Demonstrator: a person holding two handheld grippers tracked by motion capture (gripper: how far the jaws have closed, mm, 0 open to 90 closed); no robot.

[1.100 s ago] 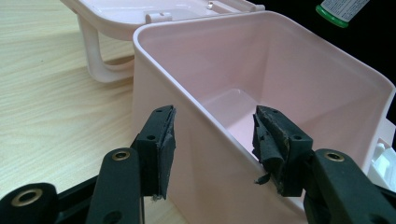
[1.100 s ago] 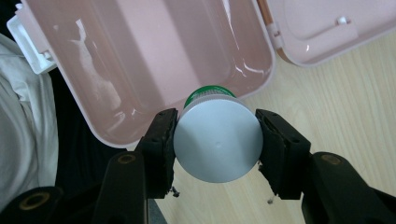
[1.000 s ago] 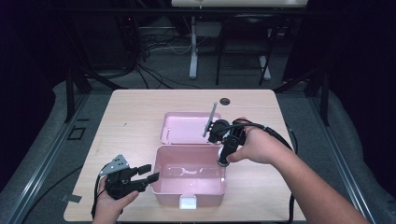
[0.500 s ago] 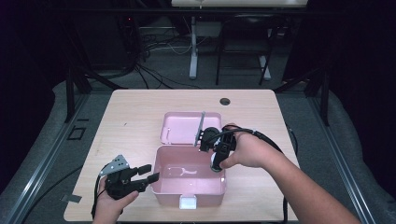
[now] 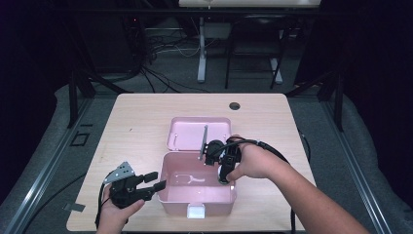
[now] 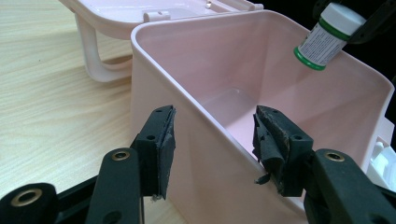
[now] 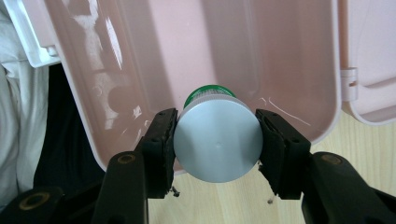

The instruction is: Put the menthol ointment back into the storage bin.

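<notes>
White plastic bottle with green band (image 7: 217,142) is gripped by its cap between the closed-in jaws of the right gripper (image 5: 223,158), hanging over the open pink plastic box (image 5: 170,192). Nearer, the left gripper (image 5: 158,181) has its jaws spread astride the box's side wall. Behind lies the box's pink lid (image 5: 187,130) on the wooden table (image 5: 141,117).

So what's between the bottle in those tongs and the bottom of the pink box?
Nothing. In the right gripper view the bottle, clamped in the right tongs, hangs over the bare floor of the pink box.
</notes>
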